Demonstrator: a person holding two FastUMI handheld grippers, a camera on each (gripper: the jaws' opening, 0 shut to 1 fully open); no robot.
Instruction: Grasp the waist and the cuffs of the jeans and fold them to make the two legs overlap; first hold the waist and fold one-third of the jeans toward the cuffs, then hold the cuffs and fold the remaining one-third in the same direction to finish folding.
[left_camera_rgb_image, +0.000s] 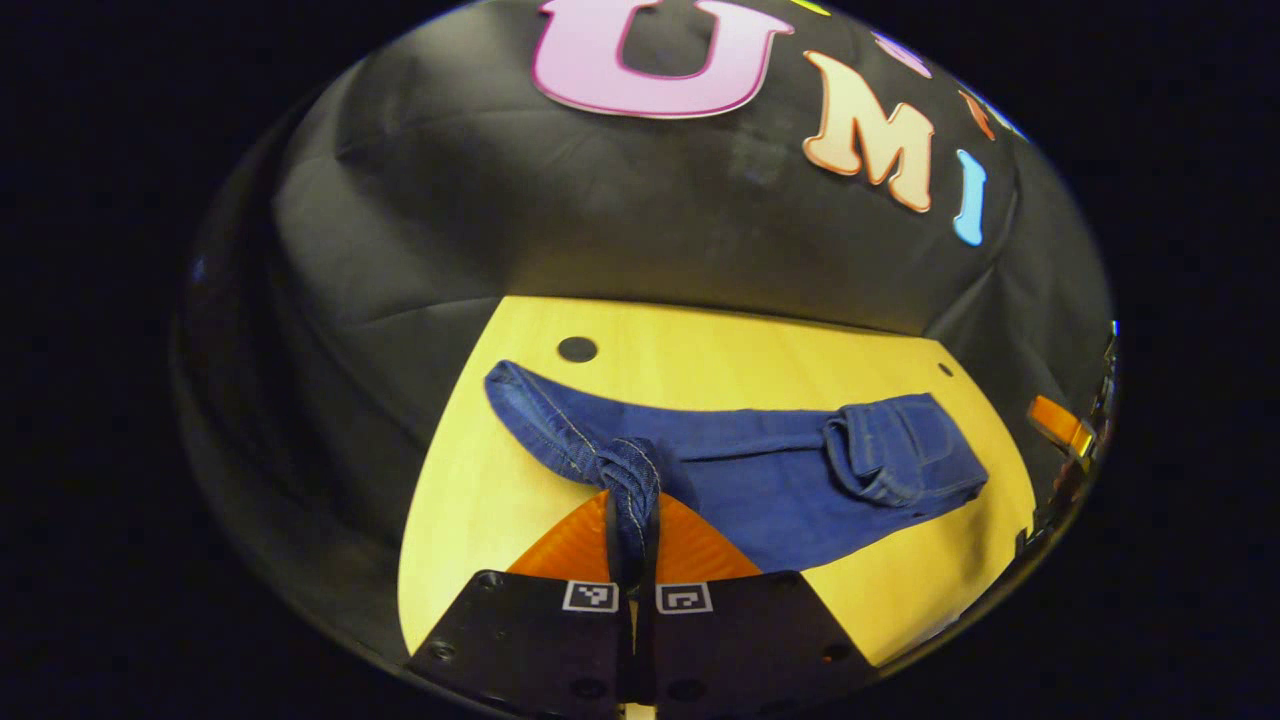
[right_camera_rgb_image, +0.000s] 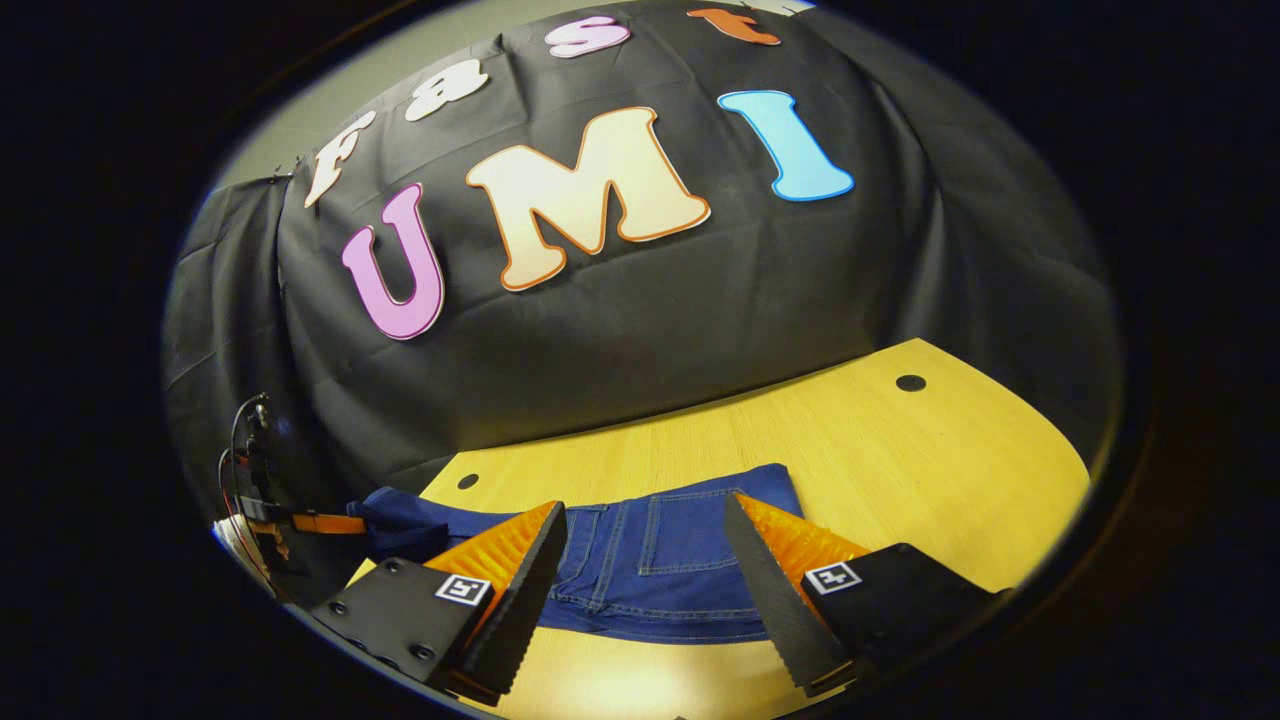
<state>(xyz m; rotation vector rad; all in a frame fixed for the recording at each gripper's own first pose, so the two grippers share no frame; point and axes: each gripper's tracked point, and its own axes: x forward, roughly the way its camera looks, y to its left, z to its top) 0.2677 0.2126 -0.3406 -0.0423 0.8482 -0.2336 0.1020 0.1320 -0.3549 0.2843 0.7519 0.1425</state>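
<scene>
Dark blue jeans lie across the yellow wooden table, the legs overlapped, the waist with its back pocket at the right of the left gripper view. My left gripper is shut on a bunched cuff end of the jeans, the denim pinched between its orange fingers. In the right gripper view my right gripper stands open just above the waist part of the jeans, a finger on either side of the back pocket, nothing pressed between them.
The black cloth wall closes the table's far side. Small dark holes sit in the tabletop near the back edge. Bare table stretches right of the waist. The other gripper, orange and black with cables, shows at the far left.
</scene>
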